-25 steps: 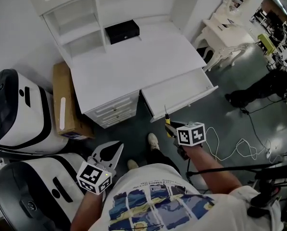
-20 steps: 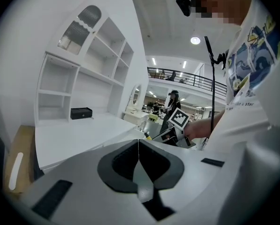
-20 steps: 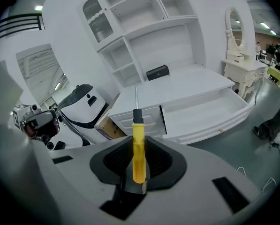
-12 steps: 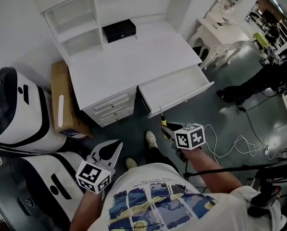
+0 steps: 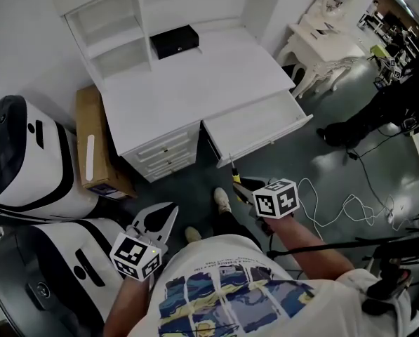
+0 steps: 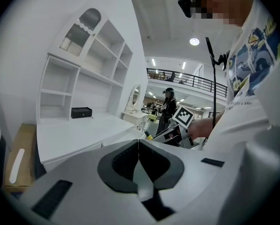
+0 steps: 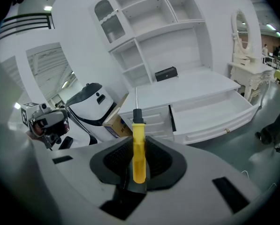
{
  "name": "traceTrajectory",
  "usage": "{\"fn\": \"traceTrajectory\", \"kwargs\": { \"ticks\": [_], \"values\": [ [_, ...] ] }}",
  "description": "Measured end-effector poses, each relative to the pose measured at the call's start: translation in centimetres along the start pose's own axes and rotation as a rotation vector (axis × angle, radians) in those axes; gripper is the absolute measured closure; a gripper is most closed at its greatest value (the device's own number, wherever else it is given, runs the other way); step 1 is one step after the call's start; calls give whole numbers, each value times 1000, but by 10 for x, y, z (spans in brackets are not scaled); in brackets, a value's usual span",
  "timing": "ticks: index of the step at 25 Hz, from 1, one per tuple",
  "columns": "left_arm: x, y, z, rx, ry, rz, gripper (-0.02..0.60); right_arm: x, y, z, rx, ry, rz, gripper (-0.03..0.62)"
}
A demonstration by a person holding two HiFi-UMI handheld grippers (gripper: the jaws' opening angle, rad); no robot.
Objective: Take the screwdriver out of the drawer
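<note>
A screwdriver [image 7: 138,144] with a yellow handle, black collar and thin metal shaft stands between the pads of my right gripper [image 7: 139,159], which is shut on the handle. In the head view this gripper [image 5: 242,186] hangs over the floor just in front of the open white drawer [image 5: 265,147], and the screwdriver [image 5: 234,175] points toward the drawer's front. The drawer [image 7: 210,115] shows nothing inside it. My left gripper [image 5: 168,216] hovers low at the left by the person's body. Its pads [image 6: 139,149] meet with nothing between them.
The white desk [image 5: 195,90] with shelves carries a black box [image 5: 175,41]. A cardboard box [image 5: 93,146] and white-and-black machines [image 5: 27,160] stand at the left. A cable [image 5: 342,209] lies on the floor; another person [image 5: 377,111] and a dressing table [image 5: 321,41] are at the right.
My right gripper has drifted a little up and left in the head view with the screwdriver still in it. The left gripper has barely moved. The drawer stays open.
</note>
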State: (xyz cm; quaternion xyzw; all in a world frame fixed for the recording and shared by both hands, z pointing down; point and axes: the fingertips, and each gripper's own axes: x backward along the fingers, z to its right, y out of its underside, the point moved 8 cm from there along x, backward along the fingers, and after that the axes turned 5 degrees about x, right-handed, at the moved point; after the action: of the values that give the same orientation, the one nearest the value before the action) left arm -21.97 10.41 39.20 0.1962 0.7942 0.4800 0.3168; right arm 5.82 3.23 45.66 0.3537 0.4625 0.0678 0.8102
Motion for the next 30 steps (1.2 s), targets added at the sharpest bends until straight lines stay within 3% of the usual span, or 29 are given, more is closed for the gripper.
{"fn": "traceTrajectory", "kwargs": {
  "ticks": [30],
  "values": [
    [6, 9, 2, 30, 5, -7, 568, -4, -2, -13, 28, -43, 10, 496]
  ]
}}
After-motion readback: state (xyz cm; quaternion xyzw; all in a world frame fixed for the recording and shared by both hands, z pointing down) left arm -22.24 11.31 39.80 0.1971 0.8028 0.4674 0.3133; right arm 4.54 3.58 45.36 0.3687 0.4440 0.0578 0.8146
